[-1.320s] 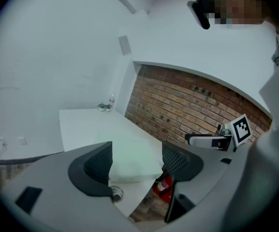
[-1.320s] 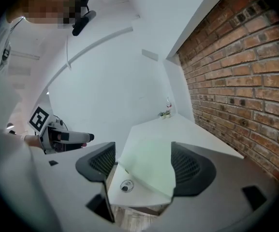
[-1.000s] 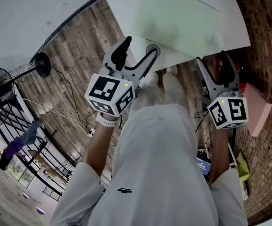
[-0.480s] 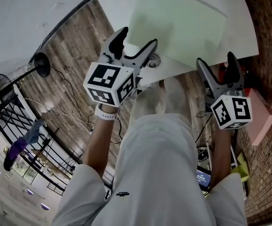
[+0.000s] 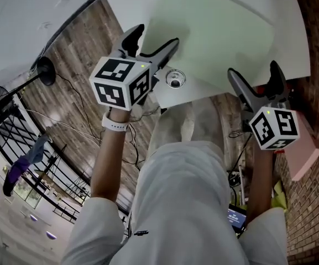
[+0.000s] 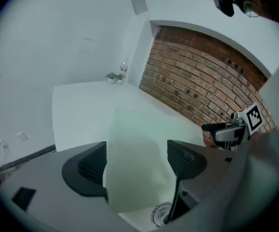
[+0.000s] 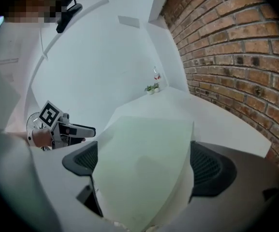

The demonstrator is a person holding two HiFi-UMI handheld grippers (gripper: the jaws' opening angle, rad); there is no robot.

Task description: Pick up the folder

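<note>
Head view shows me both arms reaching out in front of the body and tipping down toward the white table (image 5: 123, 1). My left hand holds the left gripper (image 5: 153, 40) over the near edge of the table, and there is a white band (image 5: 115, 123) on that wrist. My right hand holds the right gripper (image 5: 254, 73) by the table's near right side, close to the brick wall (image 5: 314, 32).

Both grippers are opening their jaws wide, and they grip nothing.

The folder (image 5: 220, 32) lies flat on the table, just ahead of both grippers. In the left gripper view the folder (image 6: 134, 144) shows in the gap of the left gripper (image 6: 137, 161), but the pads do not press on it. The right gripper view shows the same for the right gripper (image 7: 141, 166).

The folder (image 7: 149, 144) is pale green, thin and smooth, with straight edges. The pads (image 7: 209, 168) are black with a bumpy grid. A small round ring (image 5: 174, 79) sits in the table near the left gripper
</note>
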